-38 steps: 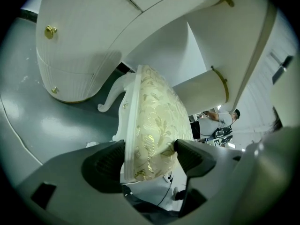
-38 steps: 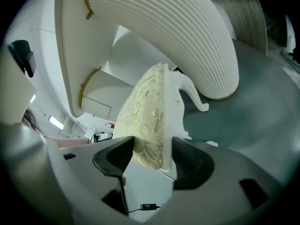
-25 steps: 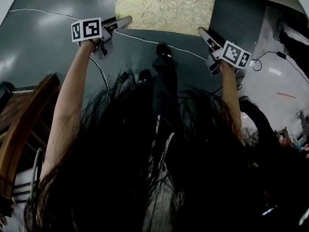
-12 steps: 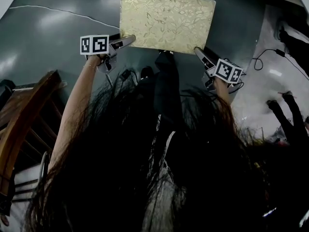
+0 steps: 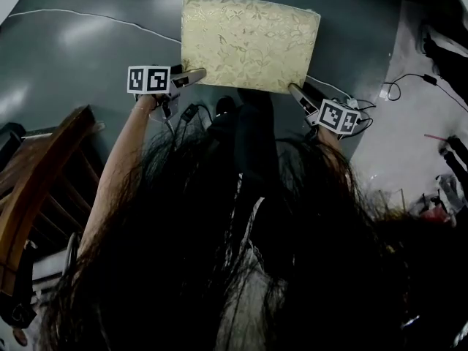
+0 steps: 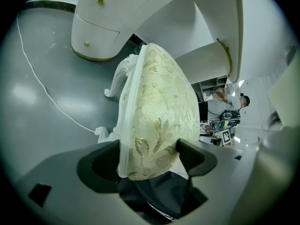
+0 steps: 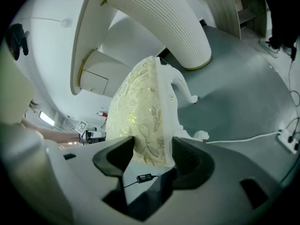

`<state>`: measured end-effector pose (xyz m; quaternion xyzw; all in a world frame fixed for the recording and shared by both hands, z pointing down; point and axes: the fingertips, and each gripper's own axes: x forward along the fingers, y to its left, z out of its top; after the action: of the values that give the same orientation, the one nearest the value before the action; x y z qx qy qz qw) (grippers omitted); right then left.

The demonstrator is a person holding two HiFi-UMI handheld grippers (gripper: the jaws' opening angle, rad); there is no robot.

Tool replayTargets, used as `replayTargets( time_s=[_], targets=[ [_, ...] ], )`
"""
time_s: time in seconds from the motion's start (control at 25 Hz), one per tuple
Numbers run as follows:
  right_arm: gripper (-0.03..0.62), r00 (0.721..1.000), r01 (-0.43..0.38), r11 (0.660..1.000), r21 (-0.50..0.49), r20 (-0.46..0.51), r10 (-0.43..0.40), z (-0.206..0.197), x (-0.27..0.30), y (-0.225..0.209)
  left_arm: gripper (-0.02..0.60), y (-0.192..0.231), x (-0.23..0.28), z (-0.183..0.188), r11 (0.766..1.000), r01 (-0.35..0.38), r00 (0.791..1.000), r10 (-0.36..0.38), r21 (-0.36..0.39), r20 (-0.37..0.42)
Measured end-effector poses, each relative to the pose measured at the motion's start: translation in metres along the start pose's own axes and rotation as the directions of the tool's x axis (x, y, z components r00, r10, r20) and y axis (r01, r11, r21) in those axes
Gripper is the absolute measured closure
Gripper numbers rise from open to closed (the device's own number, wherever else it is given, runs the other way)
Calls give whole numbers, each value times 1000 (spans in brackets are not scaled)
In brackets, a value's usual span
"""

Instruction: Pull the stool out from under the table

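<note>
The stool [image 5: 248, 42] has a gold floral cushion and white carved legs and stands on the grey floor just ahead of my feet. My left gripper [image 5: 199, 73] is at its near left corner. In the left gripper view the jaws [image 6: 149, 149] are opening, and the seat corner [image 6: 159, 102] lies between them, touching the pads without any dent. My right gripper [image 5: 292, 88] is at the near right corner. It is shut on the seat edge [image 7: 140, 102], with both pads of the gripper [image 7: 152, 146] against it. The white table's fluted pedestals [image 6: 103, 27] [image 7: 154, 18] stand beyond the stool.
A brown wooden chair [image 5: 36, 181] stands at my left. A white cable [image 5: 88, 19] crosses the floor left of the stool. More cables [image 5: 409, 82] lie on the pale floor at the right. A person [image 6: 229, 100] sits far off at a desk.
The stool has slid toward me across the floor, and its whole seat now shows. Both grippers have drawn back with it, closer to my body.
</note>
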<state>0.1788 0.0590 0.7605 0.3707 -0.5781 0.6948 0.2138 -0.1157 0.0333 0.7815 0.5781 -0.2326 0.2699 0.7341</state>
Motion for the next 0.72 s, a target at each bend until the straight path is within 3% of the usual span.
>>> replayTargets(
  time_s=[0.28, 0.52, 0.72],
  targets=[
    [330, 1000, 12, 1000, 3, 26, -12, 2, -3, 2, 196, -2, 0, 1, 1000, 11, 1000, -11, 16, 5],
    [330, 995, 74, 997, -19, 61, -73, 3, -13, 5, 195, -3, -12, -1, 1000, -26, 997, 25, 17, 75],
    [330, 994, 61, 998, -28, 90, -58, 0, -28, 32, 196, -25, -32, -15, 996, -26, 998, 21, 87, 56]
  ],
)
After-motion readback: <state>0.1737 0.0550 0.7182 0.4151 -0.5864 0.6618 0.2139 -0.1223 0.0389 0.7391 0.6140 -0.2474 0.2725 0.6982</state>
